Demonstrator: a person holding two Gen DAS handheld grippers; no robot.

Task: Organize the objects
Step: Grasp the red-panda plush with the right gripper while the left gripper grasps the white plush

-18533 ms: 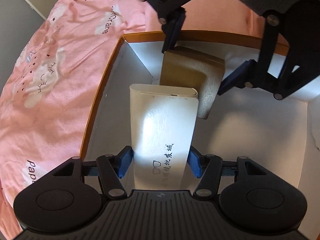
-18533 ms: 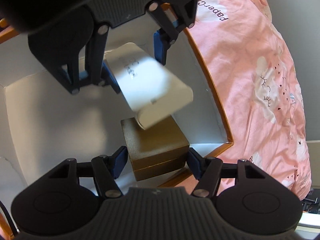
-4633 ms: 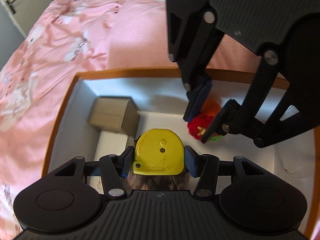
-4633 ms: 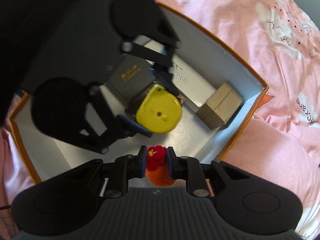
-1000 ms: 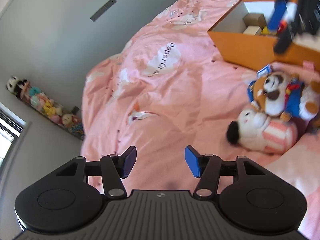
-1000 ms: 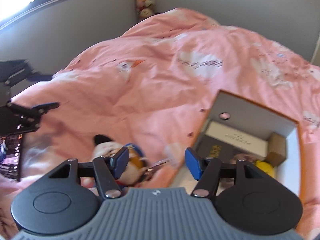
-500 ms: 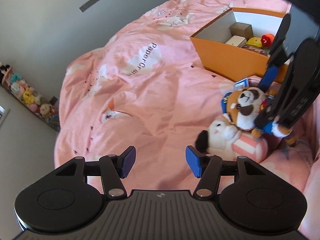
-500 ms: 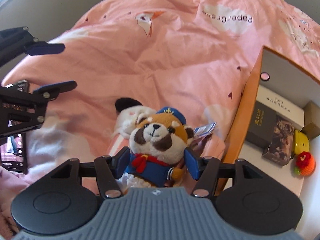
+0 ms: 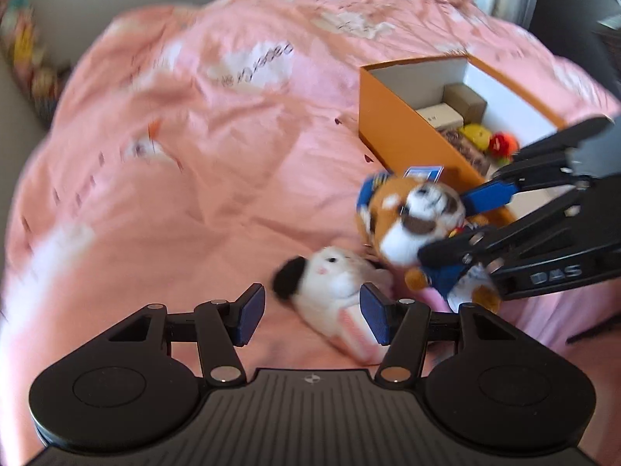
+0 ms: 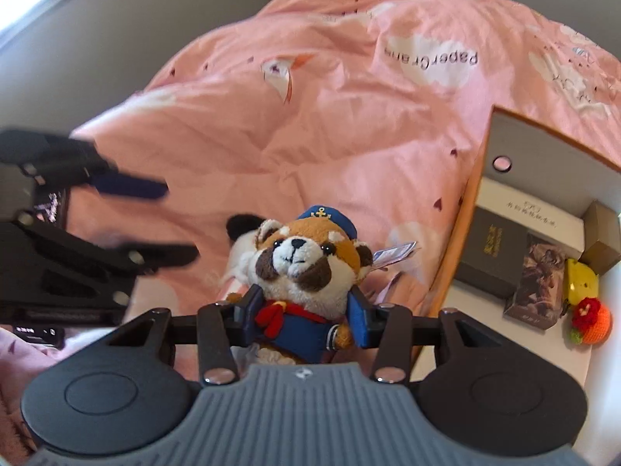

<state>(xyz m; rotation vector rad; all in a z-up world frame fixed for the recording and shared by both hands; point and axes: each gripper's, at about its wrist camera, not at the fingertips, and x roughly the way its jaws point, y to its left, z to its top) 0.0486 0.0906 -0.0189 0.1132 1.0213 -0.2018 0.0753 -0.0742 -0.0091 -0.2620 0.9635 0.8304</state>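
My right gripper [image 10: 306, 320] is shut on the red panda plush [image 10: 304, 268] in a blue sailor outfit, gripping its body; the plush also shows in the left wrist view [image 9: 415, 225] between the right gripper's fingers [image 9: 489, 194]. A white plush [image 9: 333, 287] with a black ear and pink striped body lies on the pink bed. My left gripper [image 9: 310, 312] is open, its fingers on either side of the white plush without touching. The orange box [image 9: 403, 132] stands beyond on the bed.
The orange box [image 10: 465, 233] holds a white case [image 10: 535, 213], dark boxes [image 10: 493, 256], a brown box [image 10: 601, 240], a yellow tape measure [image 10: 580, 279] and a red-orange knitted toy [image 10: 590, 320]. The pink duvet [image 9: 194, 155] spreads to the left. A shelf of toys stands by the far wall.
My right gripper has closed on the red panda plush and lifted it slightly. My left gripper has swung toward the white plush, which now sits between its open fingers.
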